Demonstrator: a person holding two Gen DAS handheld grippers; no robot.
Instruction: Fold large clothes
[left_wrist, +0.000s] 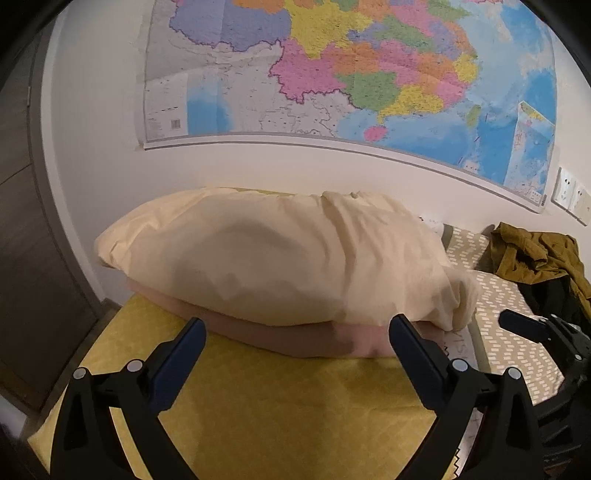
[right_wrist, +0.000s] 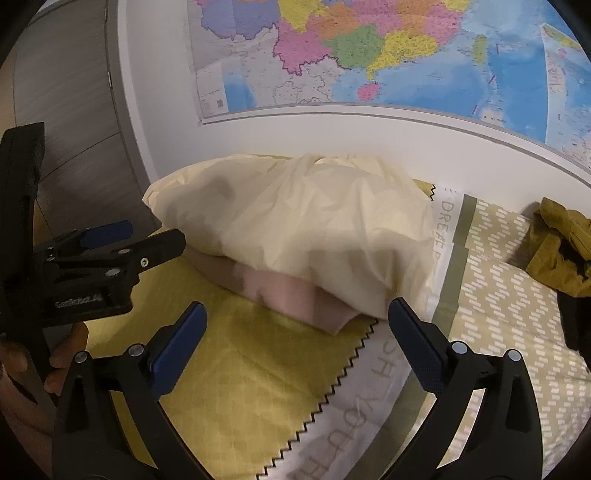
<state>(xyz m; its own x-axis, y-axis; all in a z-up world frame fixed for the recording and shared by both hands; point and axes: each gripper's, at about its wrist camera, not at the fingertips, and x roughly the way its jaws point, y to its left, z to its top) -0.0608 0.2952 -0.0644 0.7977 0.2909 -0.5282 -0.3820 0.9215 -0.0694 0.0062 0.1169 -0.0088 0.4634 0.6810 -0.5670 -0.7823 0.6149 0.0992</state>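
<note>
Cream garment (right_wrist: 295, 229) (folded) on bed (right_wrist: 229, 369)

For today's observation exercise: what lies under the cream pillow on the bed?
Under the cream pillow lies a pink folded layer, resting on the yellow bedcover. Only its front edge shows; the pillow hides the rest, so what it is cannot be told.

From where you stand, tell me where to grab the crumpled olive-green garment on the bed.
Grip a raised fold along the top of the crumpled olive-green garment, coming from its left over the patterned bedspread. It lies bunched, so ridges stand proud; the open right gripper seems nearest.
</note>
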